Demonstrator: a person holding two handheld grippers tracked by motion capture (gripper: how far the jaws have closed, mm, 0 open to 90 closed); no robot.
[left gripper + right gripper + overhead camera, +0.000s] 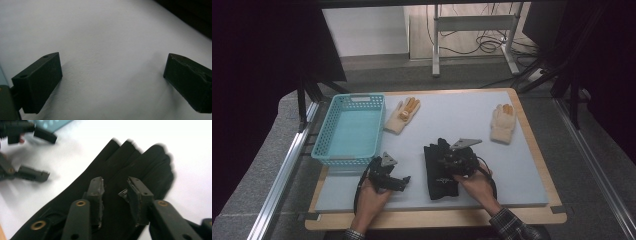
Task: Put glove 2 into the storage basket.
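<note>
Your right tongs [451, 161] hang over the black glove [438, 172], which lies flat on the pale desk [512, 165] near its front edge, cuff towards you and fingers pointing away. In the right gripper view the tongs [115, 191] stand partly spread just above the glove [145, 167], with a gap between the pads; nothing is pinched, though whether the tips brush the fabric is hard to tell through the blur. Your left tongs [404, 180] rest low over bare desk, just to the left of the glove, spread wide; the left gripper view shows them [112, 75] far apart with nothing between them. A turquoise basket [347, 127] sits at the left of the desk, beyond your left hand. Two cream gloves lie farther back: one [403, 115] just beside the basket, the other [503, 122] near the right edge, well apart from the black one.
</note>
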